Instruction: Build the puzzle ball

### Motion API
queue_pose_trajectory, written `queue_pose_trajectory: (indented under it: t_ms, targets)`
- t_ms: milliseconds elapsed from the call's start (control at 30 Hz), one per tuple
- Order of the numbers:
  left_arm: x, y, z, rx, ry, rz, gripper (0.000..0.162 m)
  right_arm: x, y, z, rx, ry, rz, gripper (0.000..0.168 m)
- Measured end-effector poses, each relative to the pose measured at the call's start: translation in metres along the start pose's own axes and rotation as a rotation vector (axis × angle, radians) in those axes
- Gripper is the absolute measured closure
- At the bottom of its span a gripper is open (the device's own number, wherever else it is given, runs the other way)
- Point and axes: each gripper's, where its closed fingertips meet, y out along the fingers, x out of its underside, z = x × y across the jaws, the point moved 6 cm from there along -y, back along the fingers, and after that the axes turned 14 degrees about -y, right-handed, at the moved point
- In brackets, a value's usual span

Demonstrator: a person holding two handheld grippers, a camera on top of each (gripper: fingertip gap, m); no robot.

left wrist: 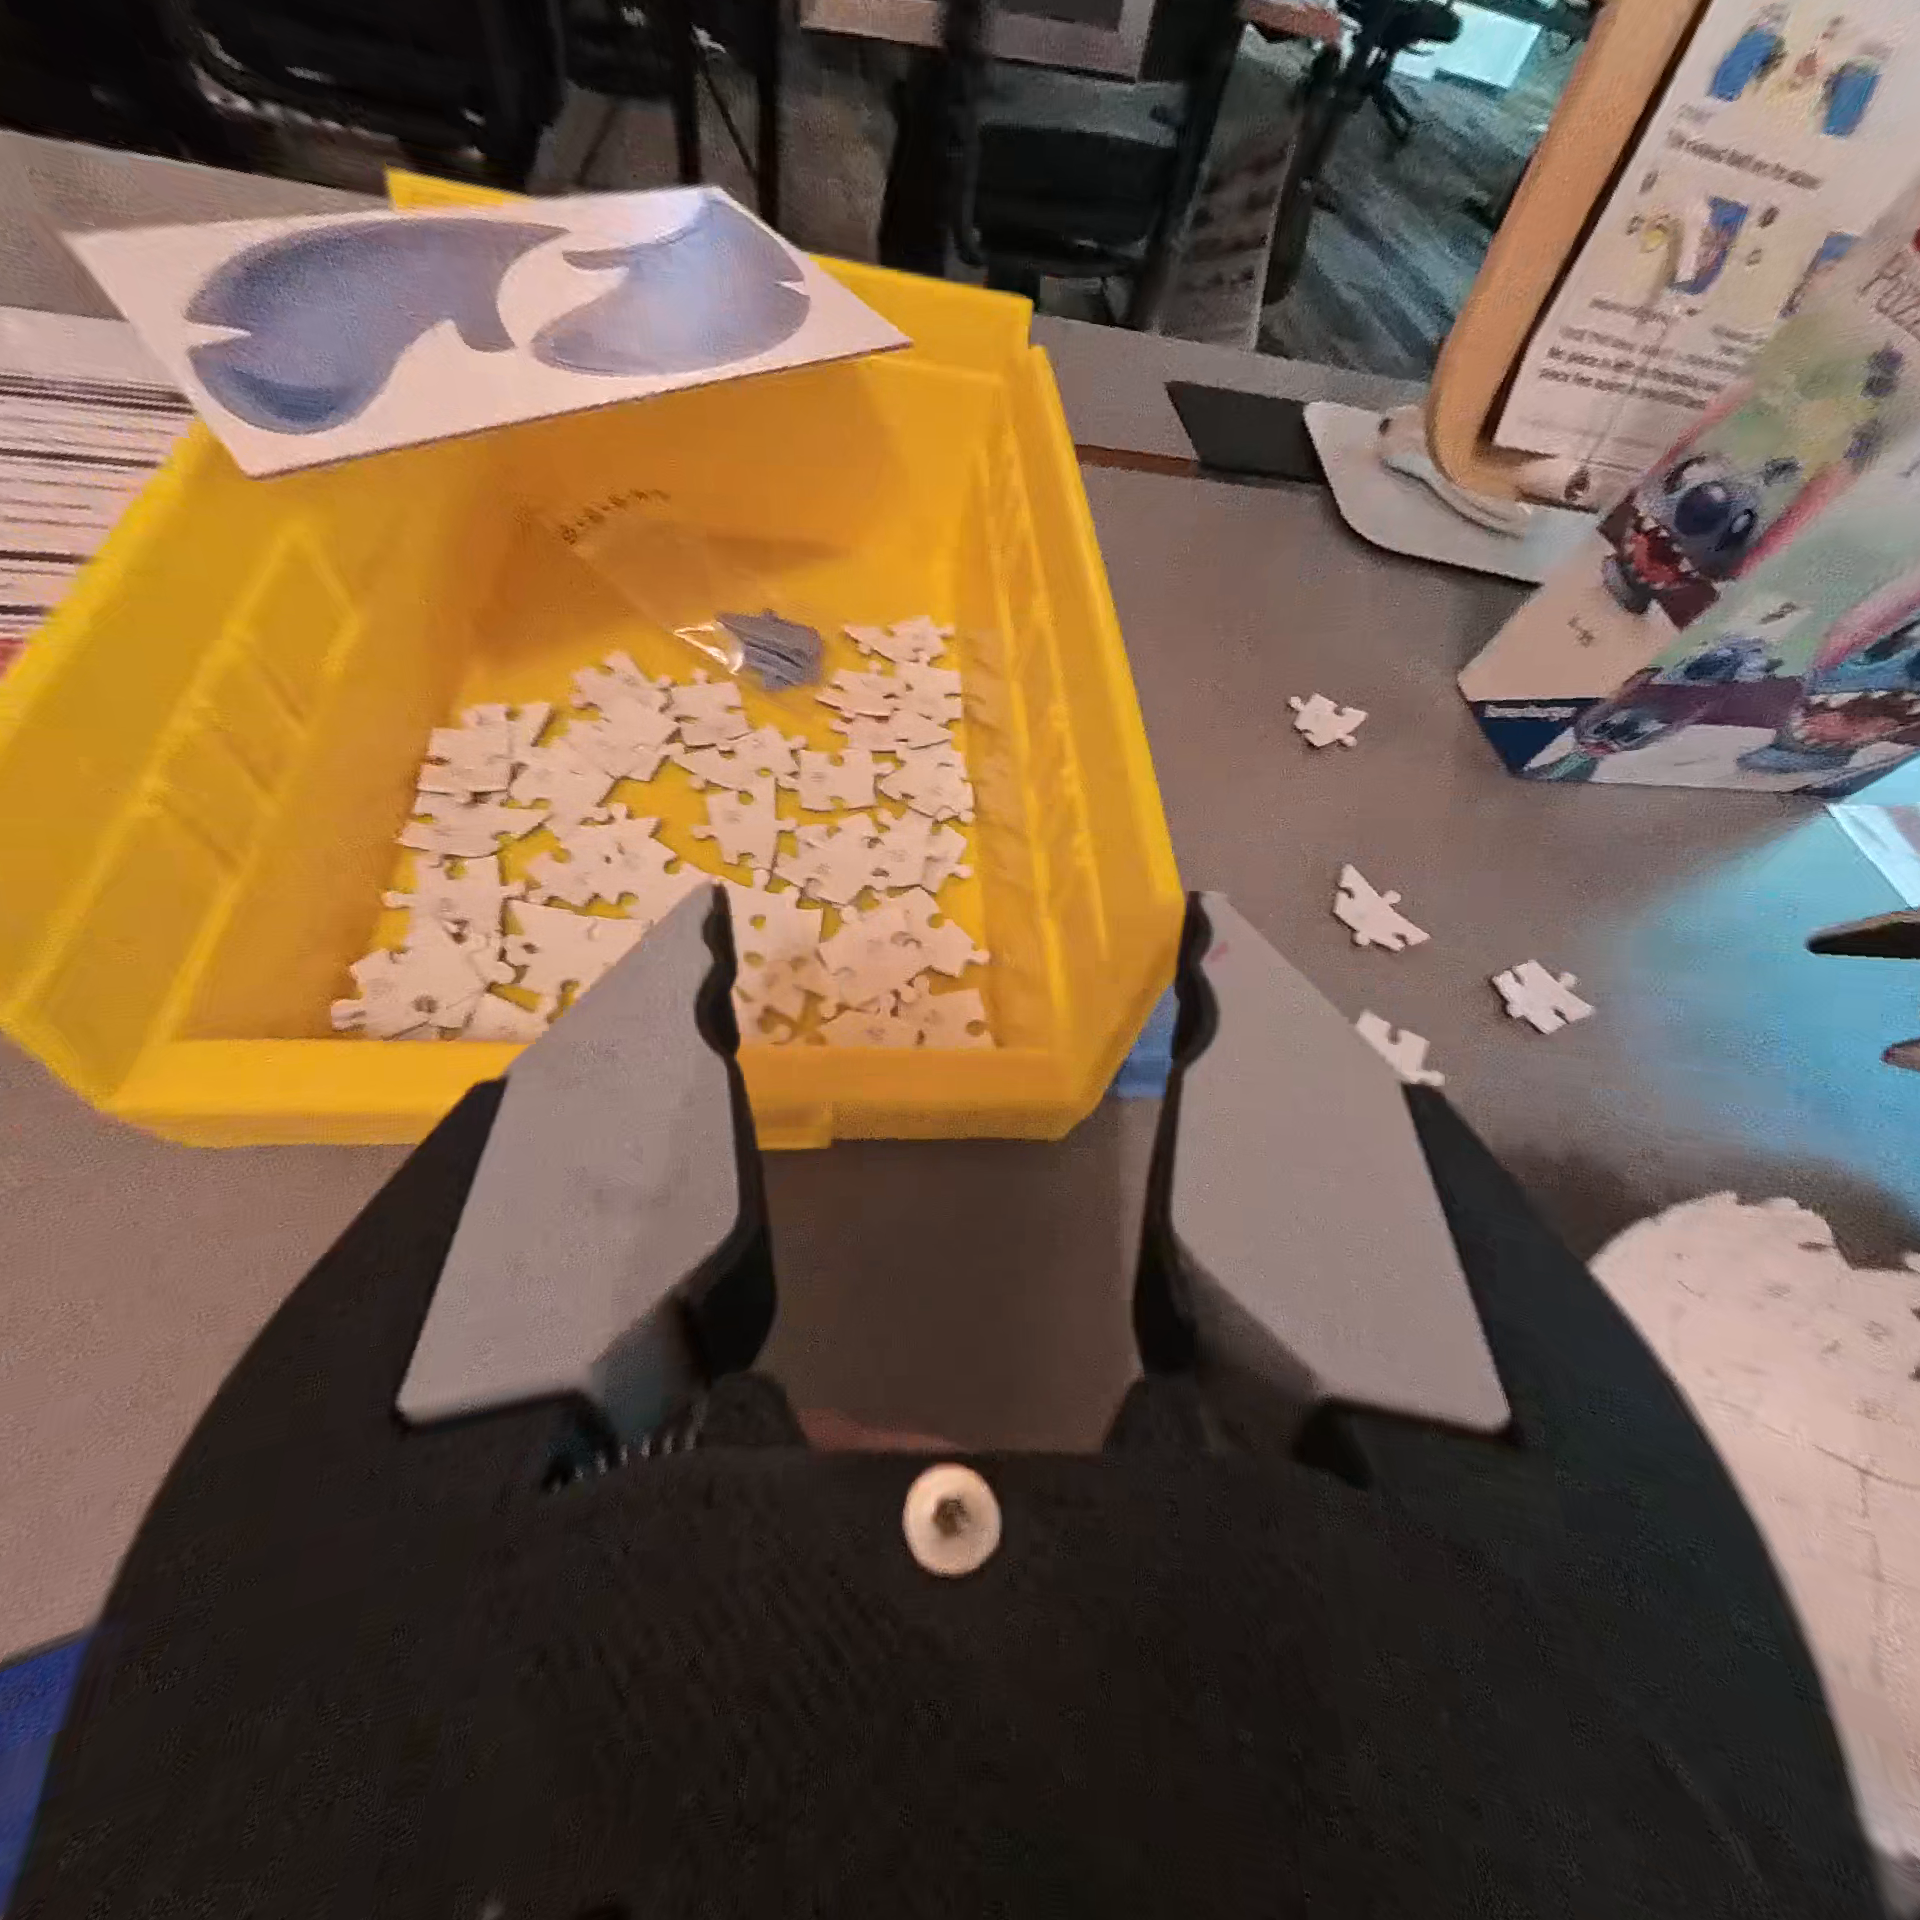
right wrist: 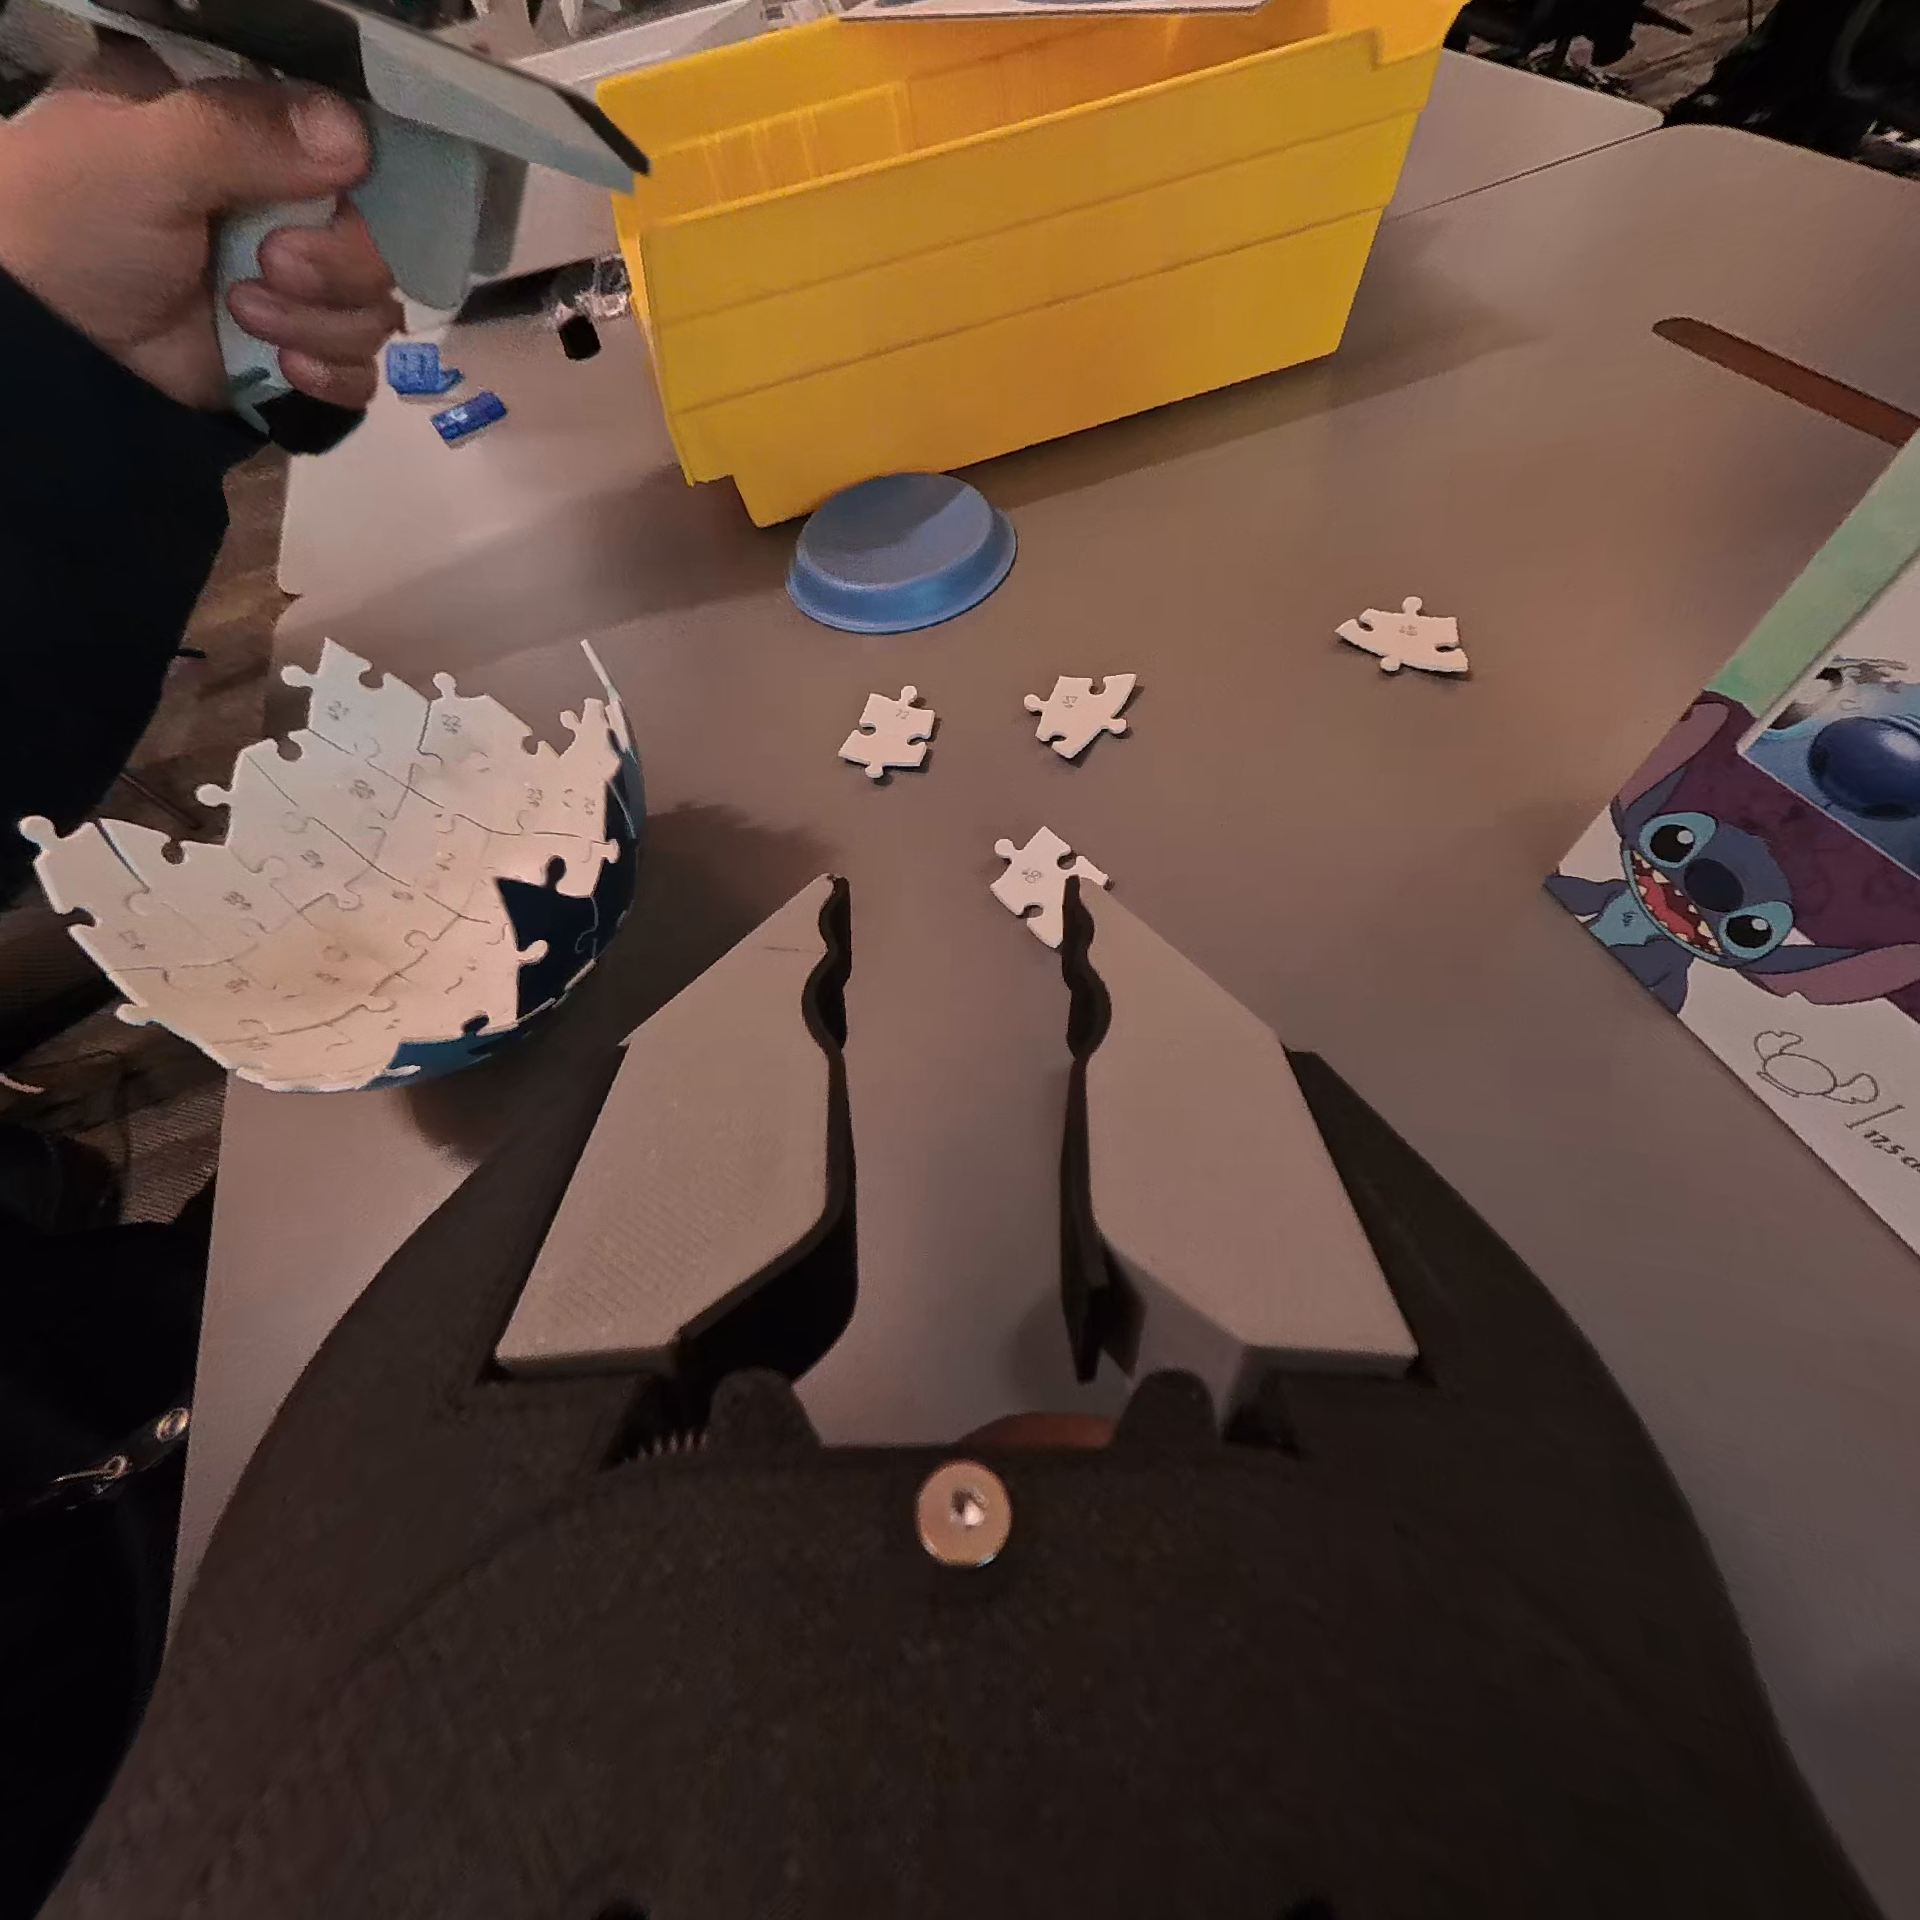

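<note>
A half-built puzzle ball (right wrist: 343,883), white inside and blue outside, lies bowl-like on the grey table at the left; its rim shows in the left wrist view (left wrist: 1766,1403). Several loose white pieces lie on the table (right wrist: 1081,707) (left wrist: 1377,912). A yellow bin (left wrist: 1081,644) (right wrist: 997,270) holds many white pieces (left wrist: 707,842). My left gripper (left wrist: 956,925) is open and empty, raised over the bin's near wall. My right gripper (right wrist: 951,894) is open and empty, low over the table; its right fingertip (right wrist: 1075,904) is next to one piece (right wrist: 1029,873).
A blue round stand (right wrist: 902,556) sits by the bin. A white card with blue ear shapes (left wrist: 488,312) rests on the bin's far rim. The puzzle box (left wrist: 1745,623) (right wrist: 1766,894) stands at the right. A hand (right wrist: 156,239) holds the left gripper's handle. The half-built puzzle ball (right wrist: 343,883) sits 15 cm or so from the ends of my right fingers.
</note>
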Motion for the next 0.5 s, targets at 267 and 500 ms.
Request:
queue_pose_trajectory:
  t_ms: [267, 500]
  targets:
    - [0.011, 0.000, 0.013, 0.267, -0.075, -0.146, 0.083, 0.002, 0.001, -0.001, -0.005, -0.010, -0.017, 0.130]
    - [-0.050, -0.046, -0.061, 0.011, 0.031, -0.052, 0.077, 0.004, 0.003, -0.001, -0.033, 0.027, -0.009, 0.130]
